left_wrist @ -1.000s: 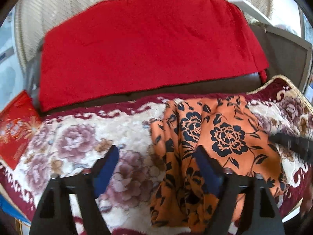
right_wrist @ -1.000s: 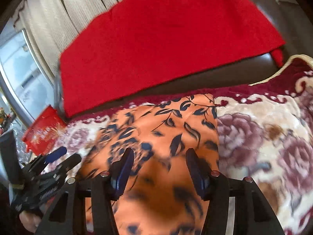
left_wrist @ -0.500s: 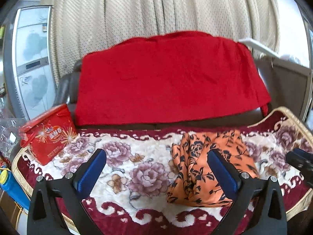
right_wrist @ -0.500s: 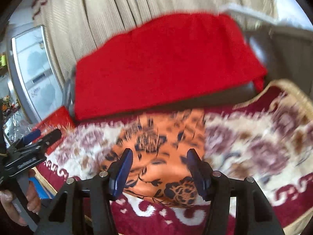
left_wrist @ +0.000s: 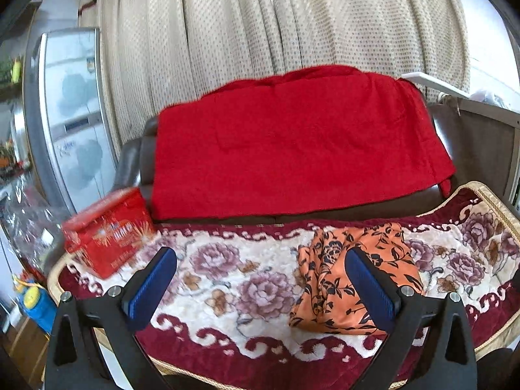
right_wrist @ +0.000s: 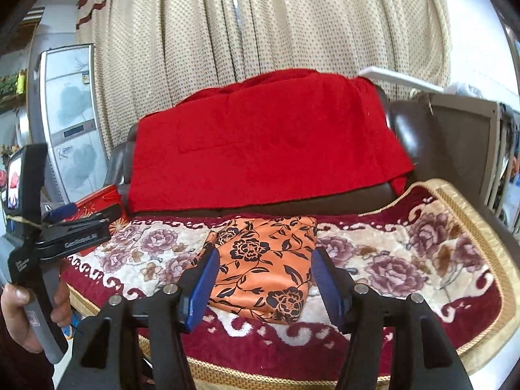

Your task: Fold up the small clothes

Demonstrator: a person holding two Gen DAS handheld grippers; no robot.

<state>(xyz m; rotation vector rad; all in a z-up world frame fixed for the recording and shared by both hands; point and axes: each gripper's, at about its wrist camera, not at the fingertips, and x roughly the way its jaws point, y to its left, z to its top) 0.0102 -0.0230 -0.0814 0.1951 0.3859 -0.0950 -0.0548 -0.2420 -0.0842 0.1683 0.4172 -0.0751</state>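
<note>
The orange garment (right_wrist: pixel 263 260) with black flowers lies folded into a compact packet on the flowered blanket (right_wrist: pixel 406 260), near the back edge of the seat, just in front of the dark sofa back. I see it in both wrist views; in the left one it sits to the right of the middle (left_wrist: pixel 354 279), with its left edge a little bunched and wrinkled.

My left gripper (left_wrist: pixel 260 276) is above the blanket, away from the cloth. Its jaws have just been opening and now stand very wide, with nothing between them; only the right blue pad (left_wrist: pixel 370 289) overlaps the garment in the picture, and it does not touch it. My right gripper (right_wrist: pixel 263 282) also hangs in the air in front of the packet. Its jaws have just been opening a little, they are at a middle width, and they hold nothing; the garment is seen between the fingers but lies behind them on the blanket.

In the right view the left gripper appears at the left side (right_wrist: pixel 78 224), held by a hand (right_wrist: pixel 29 315) on its handle. A red cloth (left_wrist: pixel 292 149) covers the sofa back, a red box (left_wrist: pixel 107 234) stands at the left end of the blanket, and a beige dotted curtain (left_wrist: pixel 276 26) hangs behind.
</note>
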